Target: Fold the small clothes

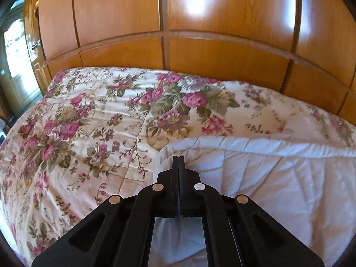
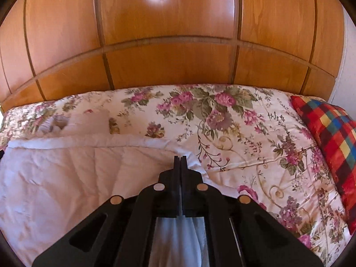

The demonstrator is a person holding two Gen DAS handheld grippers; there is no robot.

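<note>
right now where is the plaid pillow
The plaid pillow shows only in the right wrist view, at the far right edge, lying on the floral bedspread near the wooden headboard.

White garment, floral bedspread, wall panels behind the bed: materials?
White garment: looks like thin woven cotton, matte; sharp creases and a folded hem edge point that way, the fibre is uncertain.
Floral bedspread: printed fabric with a slight satin sheen, stitched seams and a puffy look suggest quilting.
Wall panels: wood or wood veneer, glossy; visible grain and bright window reflections.
</note>
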